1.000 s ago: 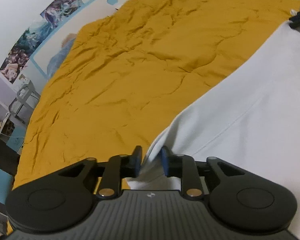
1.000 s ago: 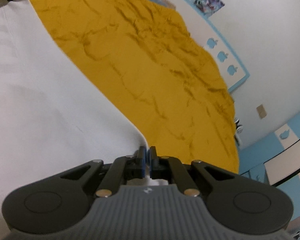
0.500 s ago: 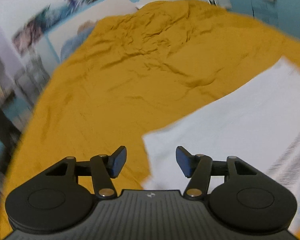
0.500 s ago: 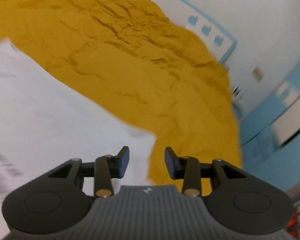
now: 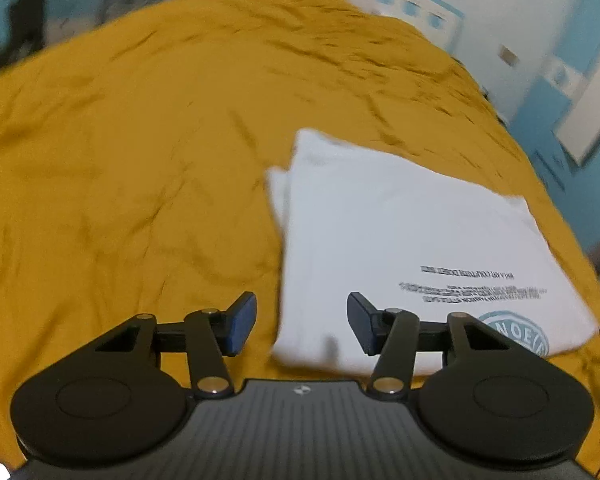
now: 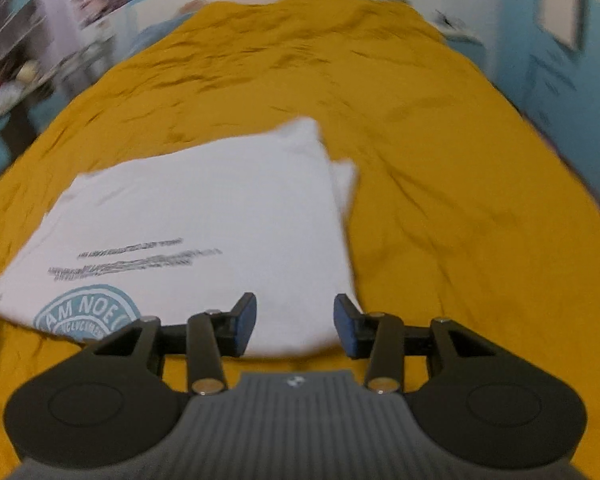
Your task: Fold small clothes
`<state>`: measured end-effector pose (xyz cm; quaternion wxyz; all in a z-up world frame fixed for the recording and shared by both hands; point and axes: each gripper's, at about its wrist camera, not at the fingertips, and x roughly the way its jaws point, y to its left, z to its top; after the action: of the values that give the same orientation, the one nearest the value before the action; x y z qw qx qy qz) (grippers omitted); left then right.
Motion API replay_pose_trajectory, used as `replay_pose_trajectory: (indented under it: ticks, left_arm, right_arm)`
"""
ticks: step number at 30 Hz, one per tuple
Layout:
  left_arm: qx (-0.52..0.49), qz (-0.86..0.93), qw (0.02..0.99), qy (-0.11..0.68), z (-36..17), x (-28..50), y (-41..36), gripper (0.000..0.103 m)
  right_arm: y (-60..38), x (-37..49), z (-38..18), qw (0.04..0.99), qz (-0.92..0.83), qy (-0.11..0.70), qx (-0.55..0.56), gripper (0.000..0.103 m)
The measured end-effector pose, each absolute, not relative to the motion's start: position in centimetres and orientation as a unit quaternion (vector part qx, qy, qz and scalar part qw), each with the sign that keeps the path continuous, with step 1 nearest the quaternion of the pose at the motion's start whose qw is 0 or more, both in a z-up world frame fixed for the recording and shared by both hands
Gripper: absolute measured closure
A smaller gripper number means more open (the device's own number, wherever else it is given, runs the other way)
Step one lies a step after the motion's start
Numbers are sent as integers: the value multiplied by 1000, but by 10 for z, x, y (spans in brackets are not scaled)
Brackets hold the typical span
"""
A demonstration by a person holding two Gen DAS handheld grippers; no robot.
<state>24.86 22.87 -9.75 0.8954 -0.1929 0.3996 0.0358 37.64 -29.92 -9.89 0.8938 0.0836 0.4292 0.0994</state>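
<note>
We see a white T-shirt [image 5: 400,232] lying folded flat on the bed, on the mustard-yellow bedspread [image 5: 120,160], its printed side up with dark text lines and a round blue emblem [image 6: 84,312] toward the near edge. Our left gripper [image 5: 302,322] hangs above the shirt's near left corner, fingers [image 5: 242,320] spread wide and holding nothing. Our right gripper [image 6: 296,326] hangs over the shirt's near right corner, fingers [image 6: 346,330] equally wide apart and empty. Both views are blurred.
</note>
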Motion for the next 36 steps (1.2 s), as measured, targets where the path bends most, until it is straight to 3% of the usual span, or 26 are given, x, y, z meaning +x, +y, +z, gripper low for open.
replay_pose_trajectory:
  ticks: [3, 6, 9, 11, 15, 20, 32, 36]
  left_arm:
    - [-231, 53, 882, 407, -113, 245, 235, 44]
    - [-247, 67, 871, 419, -127, 247, 232, 61]
    - [-225, 79, 872, 427, -136, 251, 223, 77]
    - [-190, 86, 877, 433, -141, 251, 216, 84]
    - [-99, 100, 887, 440, -160, 253, 198, 85]
    - [-99, 106, 888, 437, -168, 251, 195, 84]
    - [-91, 137, 884, 438, -133, 226, 202, 90]
    - [-99, 127, 899, 408, -109, 231, 208, 89]
  right_arm:
    - [-321, 373, -111, 884, 61, 431, 168, 64]
    - [-329, 378, -124, 872, 44, 423, 241, 64]
    - [-338, 380, -147, 851, 27, 429, 302, 97]
    - [-339, 376, -160, 848, 18, 434, 304, 100]
    - [-339, 367, -183, 858, 19, 439, 267, 103]
    - [-345, 364, -197, 853, 22, 438, 284, 103]
    - [-347, 351, -159, 880, 32, 443, 171, 103]
    - [-347, 349, -130, 892, 53, 427, 138, 97]
